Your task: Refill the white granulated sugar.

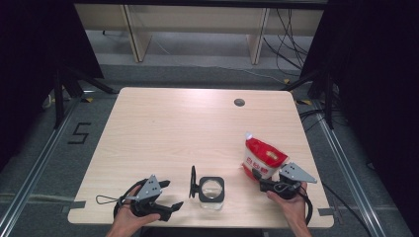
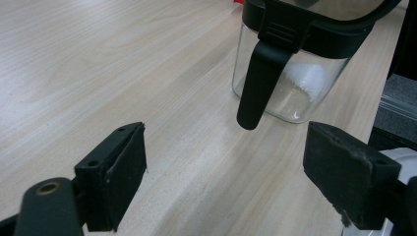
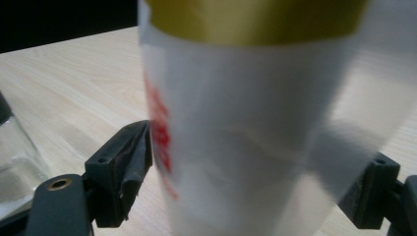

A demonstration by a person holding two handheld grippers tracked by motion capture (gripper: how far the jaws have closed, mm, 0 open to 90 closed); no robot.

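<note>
High view has the right gripper [image 1: 267, 180] at the red-and-white bag [image 1: 263, 157], near the table's [image 1: 163, 128] right front edge. Its jaws are spread wide around the bag, which looks soft and floppy, so a squeeze could just crumple it, or it tips and spills. The left gripper [image 2: 236, 182] has jaws wide open, empty, aimed at the glass jar [image 2: 295, 83]. The jar's lid stands open with a handle [image 2: 258, 83] sticking down; bump that and the jar slides.
</note>
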